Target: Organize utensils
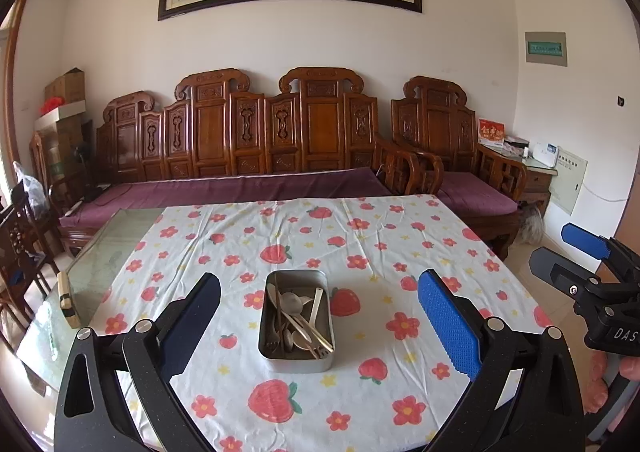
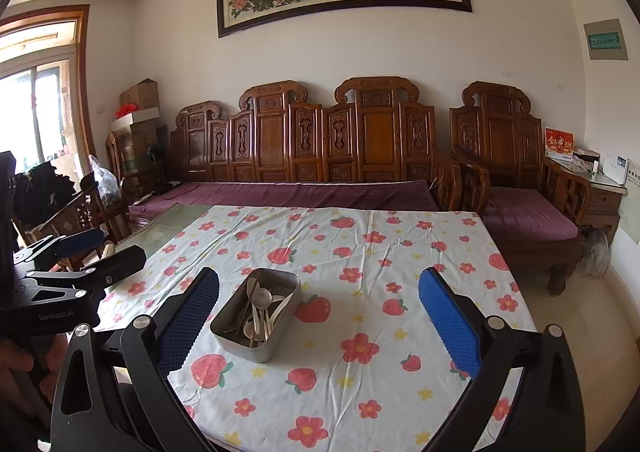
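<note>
Jaws wide, empty; metal tin (image 1: 296,357) of utensils (image 1: 298,322) lengthwise away.

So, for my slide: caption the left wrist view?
Open left gripper above metal tin of utensils on floral tablecloth.

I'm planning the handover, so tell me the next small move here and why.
Probably none beyond drawing both grippers back. The utensils lie together inside the metal tin on the tablecloth, none loose on it. The left gripper and right gripper are open and empty, clear of the tin.
</note>
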Demonstrator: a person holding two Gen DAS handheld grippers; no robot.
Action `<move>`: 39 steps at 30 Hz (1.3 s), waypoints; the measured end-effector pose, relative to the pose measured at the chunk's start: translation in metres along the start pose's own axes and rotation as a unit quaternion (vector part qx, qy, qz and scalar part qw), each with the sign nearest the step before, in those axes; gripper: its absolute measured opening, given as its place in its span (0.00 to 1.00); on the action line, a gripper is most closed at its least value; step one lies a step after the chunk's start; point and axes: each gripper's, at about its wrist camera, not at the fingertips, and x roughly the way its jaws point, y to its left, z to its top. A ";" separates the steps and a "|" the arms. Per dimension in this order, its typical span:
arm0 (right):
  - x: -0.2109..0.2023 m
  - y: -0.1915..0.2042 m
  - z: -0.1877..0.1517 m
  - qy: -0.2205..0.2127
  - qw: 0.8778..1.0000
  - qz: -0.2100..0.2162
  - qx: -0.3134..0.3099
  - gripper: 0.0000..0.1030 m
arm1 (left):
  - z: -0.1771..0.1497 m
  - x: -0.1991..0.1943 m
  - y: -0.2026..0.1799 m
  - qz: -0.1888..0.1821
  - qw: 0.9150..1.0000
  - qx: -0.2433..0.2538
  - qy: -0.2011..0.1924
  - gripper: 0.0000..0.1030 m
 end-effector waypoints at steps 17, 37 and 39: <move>0.001 0.002 -0.003 -0.001 1.000 0.001 0.001 0.98 | -0.002 0.000 0.000 0.000 1.000 -0.002 -0.002 0.93; 0.001 0.005 -0.003 0.000 1.000 0.004 0.004 0.98 | 0.001 -0.005 -0.005 0.001 1.000 -0.002 -0.009 0.93; 0.001 0.007 -0.003 0.000 1.000 0.004 0.005 0.98 | 0.002 -0.005 -0.006 0.002 1.000 -0.002 -0.008 0.93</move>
